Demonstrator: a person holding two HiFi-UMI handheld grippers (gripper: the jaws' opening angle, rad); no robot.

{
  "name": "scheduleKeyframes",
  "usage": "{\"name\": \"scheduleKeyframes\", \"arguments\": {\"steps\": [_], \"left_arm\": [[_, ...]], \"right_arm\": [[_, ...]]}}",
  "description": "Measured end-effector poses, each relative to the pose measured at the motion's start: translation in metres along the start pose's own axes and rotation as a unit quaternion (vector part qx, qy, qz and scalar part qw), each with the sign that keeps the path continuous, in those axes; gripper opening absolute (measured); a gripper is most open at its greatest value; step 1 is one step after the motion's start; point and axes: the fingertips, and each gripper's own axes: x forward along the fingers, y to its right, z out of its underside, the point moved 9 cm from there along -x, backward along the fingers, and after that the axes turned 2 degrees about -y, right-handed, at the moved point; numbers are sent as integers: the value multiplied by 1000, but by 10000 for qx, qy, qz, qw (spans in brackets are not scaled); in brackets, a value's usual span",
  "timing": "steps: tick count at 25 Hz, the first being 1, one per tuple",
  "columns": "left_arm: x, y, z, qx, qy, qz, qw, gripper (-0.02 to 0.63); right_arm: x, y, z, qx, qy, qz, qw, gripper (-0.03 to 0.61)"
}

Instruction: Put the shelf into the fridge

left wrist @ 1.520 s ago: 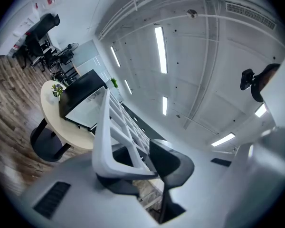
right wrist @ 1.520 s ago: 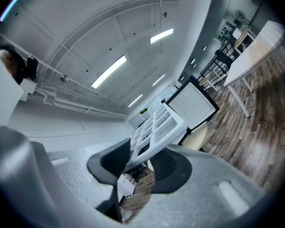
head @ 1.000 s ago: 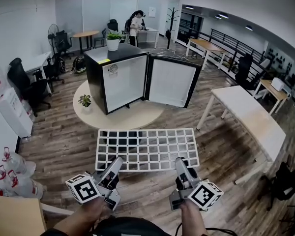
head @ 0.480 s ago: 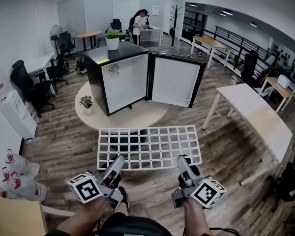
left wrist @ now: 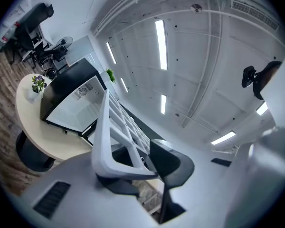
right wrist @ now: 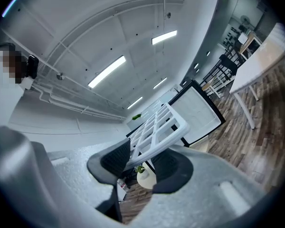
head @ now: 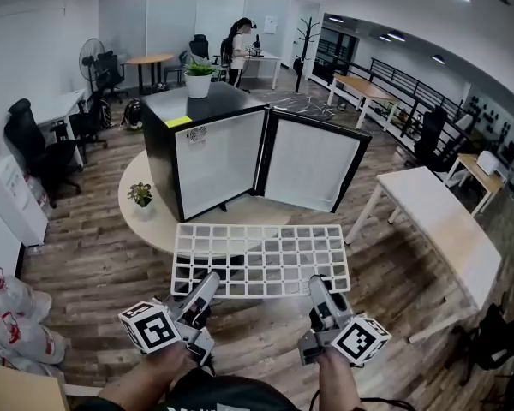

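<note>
a: grippers?
b: left gripper (head: 206, 285) is pinched on the near long edge of the shelf (head: 261, 259), toward its left end. in the left gripper view the white rim is seen clamped between the jaws. right gripper (head: 318, 288) is closed on the same edge, toward the right end, with the rim caught between its jaws too.
a: where is the shelf held?
b: it's carried in the air, roughly flat, out ahead of both grippers. its long axis is laid left to right across the head view, and the short axis is pointed at the fridge (head: 210, 148).
a: fridge relation?
b: the fridge is set on a low round table (head: 141, 221), beyond the shelf's far edge and a bit left of its middle. the door (head: 315, 165) is swung open to the right and the white inside is faced this way. the far edge is seen over the table rim, not yet at the opening.
a: nearer hand?
b: the opening is lined up more with the left gripper, so left is judged nearer. a shift left is likely needed, then a push in far edge first, right end kept off the door.
a: progress?
b: carry phase, as judged. nothing inserted yet.
</note>
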Motion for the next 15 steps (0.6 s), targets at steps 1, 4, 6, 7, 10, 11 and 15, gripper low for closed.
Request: {"name": "scheduleKeyframes", "arguments": {"steps": [1,4,6,7,10,11,15], "left_arm": [[6,-8,-5,1,-19,1,10000,83],[24,-31,-19,-78,-56,-8,10000,83],[35,-45,-26,-149,-97,-31,9998,83],[40,-51,-30,-176,-131,-44,9998,83],[55,-66,-42,-223,-226,-74,9995,83],[59,-71,-47,-231,-248,-84,9994,83],[71,-92,-64,-240,-323,-114,9991,83]], "right_arm": [[10,4,0,18,2,14,10000,130],[38,14,-4,18,-26,66,10000,129],[55,21,-6,27,-71,133,9999,130],[62,24,-6,46,-87,173,9998,130],[82,32,-9,113,-104,261,9995,130],[89,33,-9,139,-106,271,9995,130],[117,40,-7,207,-110,325,9992,130]]}}
